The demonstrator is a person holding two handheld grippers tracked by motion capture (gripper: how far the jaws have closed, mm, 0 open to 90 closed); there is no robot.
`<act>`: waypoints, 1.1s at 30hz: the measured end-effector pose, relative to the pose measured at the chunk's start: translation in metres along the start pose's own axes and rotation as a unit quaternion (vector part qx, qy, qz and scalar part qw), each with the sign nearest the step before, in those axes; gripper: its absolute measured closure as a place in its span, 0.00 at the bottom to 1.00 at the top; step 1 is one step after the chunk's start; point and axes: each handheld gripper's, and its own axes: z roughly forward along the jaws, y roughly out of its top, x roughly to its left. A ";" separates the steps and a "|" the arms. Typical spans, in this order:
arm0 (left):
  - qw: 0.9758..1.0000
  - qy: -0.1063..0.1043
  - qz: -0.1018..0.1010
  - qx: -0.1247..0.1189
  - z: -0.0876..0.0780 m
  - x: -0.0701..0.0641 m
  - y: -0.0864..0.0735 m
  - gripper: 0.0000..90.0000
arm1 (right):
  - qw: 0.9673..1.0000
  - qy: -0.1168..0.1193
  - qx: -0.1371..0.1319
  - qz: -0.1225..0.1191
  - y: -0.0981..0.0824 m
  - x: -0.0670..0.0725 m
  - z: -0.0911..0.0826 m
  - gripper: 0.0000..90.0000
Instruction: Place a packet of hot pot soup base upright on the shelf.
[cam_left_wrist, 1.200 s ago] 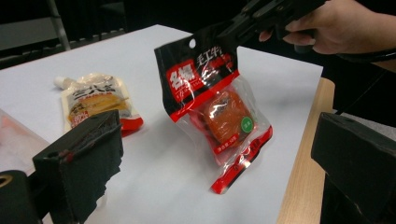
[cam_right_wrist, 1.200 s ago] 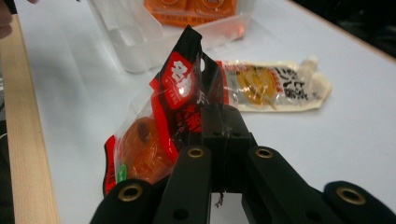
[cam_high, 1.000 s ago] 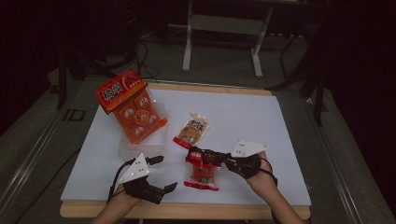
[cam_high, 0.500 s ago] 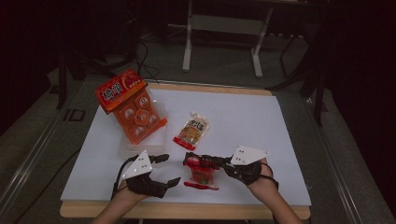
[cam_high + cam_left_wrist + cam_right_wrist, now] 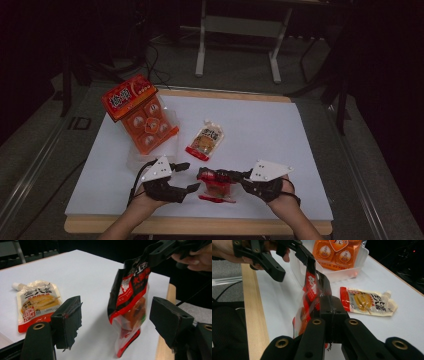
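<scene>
I am clamping my right claw (image 5: 329, 312) on the red snack bag (image 5: 130, 305), standing it upright so my released left claw (image 5: 117, 322), closing in, can grip it.

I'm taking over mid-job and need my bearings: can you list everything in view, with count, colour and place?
Snack bag: 1, red, black and clear; held upright off the table near its front edge, top edge pinched by the right gripper, body between the left gripper's jaws.
Spouted pouch: 1, pale with a red bottom band; flat on the middle of the table.
Jelly cup pack: 1, orange with a red label; in a clear tray at the table's left rear.
Table: 1, white top with a wooden edge.
Metal frame: 1, pale; on the floor behind the table.
Left gripper: 1, black; jaws have just been closing, pads not touching the bag.
Right gripper: 1, black; shut on the bag.
</scene>
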 end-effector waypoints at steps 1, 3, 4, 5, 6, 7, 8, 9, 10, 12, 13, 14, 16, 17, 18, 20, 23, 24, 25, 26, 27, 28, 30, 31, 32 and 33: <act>1.000 -0.002 0.001 0.001 0.001 0.000 0.000 0.31 | 1.000 0.000 -0.001 0.001 0.000 0.000 0.000 1.00; 1.000 -0.007 0.003 0.001 0.003 0.001 0.000 0.35 | 1.000 0.003 -0.002 0.004 0.000 0.000 -0.001 1.00; 1.000 -0.010 0.005 0.000 0.004 0.001 0.000 0.37 | 1.000 0.002 -0.001 0.002 0.000 0.000 -0.001 1.00; 1.000 -0.010 0.004 0.000 0.005 0.001 0.000 0.37 | 1.000 0.002 -0.002 0.003 0.000 0.001 -0.001 1.00; 1.000 -0.017 0.005 -0.001 0.007 0.002 0.000 0.40 | 1.000 0.004 -0.003 0.004 0.000 0.001 -0.001 1.00; 1.000 -0.018 0.006 -0.001 0.008 0.002 0.000 0.43 | 1.000 0.003 -0.003 0.003 0.000 0.001 -0.001 1.00; 1.000 -0.019 0.007 0.001 0.010 0.002 -0.001 0.43 | 1.000 0.004 -0.003 0.004 0.000 0.001 -0.001 1.00; 1.000 -0.021 0.007 0.000 0.011 0.003 -0.001 0.44 | 1.000 0.005 -0.004 0.005 0.000 0.001 -0.001 1.00; 1.000 -0.021 0.008 -0.002 0.012 0.003 -0.001 0.46 | 1.000 0.005 -0.004 0.005 0.000 0.001 -0.001 1.00; 1.000 -0.027 0.008 -0.007 0.014 0.004 0.000 0.53 | 1.000 0.005 -0.004 0.003 0.000 0.001 0.000 1.00; 0.999 -0.031 0.008 -0.009 0.015 0.004 0.001 0.55 | 1.000 0.008 -0.005 0.004 0.000 0.001 0.000 1.00; 0.999 -0.034 0.009 -0.010 0.015 0.004 0.002 0.59 | 1.000 0.007 -0.005 0.003 0.000 0.002 0.000 1.00; 0.999 -0.036 0.015 -0.012 0.016 0.004 0.005 0.64 | 1.000 0.008 -0.005 0.004 0.000 0.001 0.000 1.00; 0.999 -0.041 0.014 -0.015 0.017 0.004 0.006 0.68 | 1.000 0.008 -0.005 0.005 0.000 0.001 0.000 1.00; 0.999 -0.044 0.015 -0.019 0.018 0.003 0.007 0.69 | 1.000 0.009 -0.005 0.005 0.000 0.001 0.000 1.00; 0.998 -0.047 0.016 -0.024 0.020 0.002 0.009 0.72 | 1.000 0.010 -0.006 0.007 0.000 0.001 -0.001 1.00; 0.999 -0.046 0.020 -0.021 0.022 0.002 0.010 0.81 | 1.000 0.012 -0.008 0.007 0.000 0.002 -0.001 1.00; 0.998 -0.047 0.022 -0.020 0.023 0.002 0.010 0.84 | 1.000 0.012 -0.008 0.005 0.000 0.002 -0.001 1.00; 0.998 -0.046 0.026 -0.016 0.023 0.002 0.011 0.86 | 1.000 0.011 -0.008 0.006 0.000 0.002 -0.001 1.00; 0.998 -0.046 0.030 -0.014 0.023 0.002 0.012 0.88 | 1.000 0.011 -0.008 0.006 0.000 0.002 -0.001 1.00; 0.998 -0.048 0.033 -0.012 0.023 0.001 0.012 0.89 | 1.000 0.011 -0.008 0.007 0.000 0.002 -0.001 1.00; 0.998 -0.047 0.040 -0.009 0.023 0.001 0.013 0.92 | 1.000 0.012 -0.007 0.009 0.000 0.001 -0.001 1.00; 0.998 -0.055 0.043 -0.006 0.023 0.001 0.014 0.95 | 1.000 0.013 -0.007 0.010 0.000 0.001 -0.002 1.00; 0.997 -0.059 0.044 -0.003 0.023 0.002 0.014 0.96 | 1.000 0.013 -0.007 0.011 0.000 0.001 -0.002 1.00; 0.997 -0.063 0.043 -0.003 0.023 0.002 0.014 0.96 | 1.000 0.013 -0.007 0.011 0.000 0.000 -0.002 1.00; 0.997 -0.067 0.043 -0.006 0.023 0.003 0.014 0.96 | 1.000 0.015 -0.007 0.013 0.000 0.000 -0.002 1.00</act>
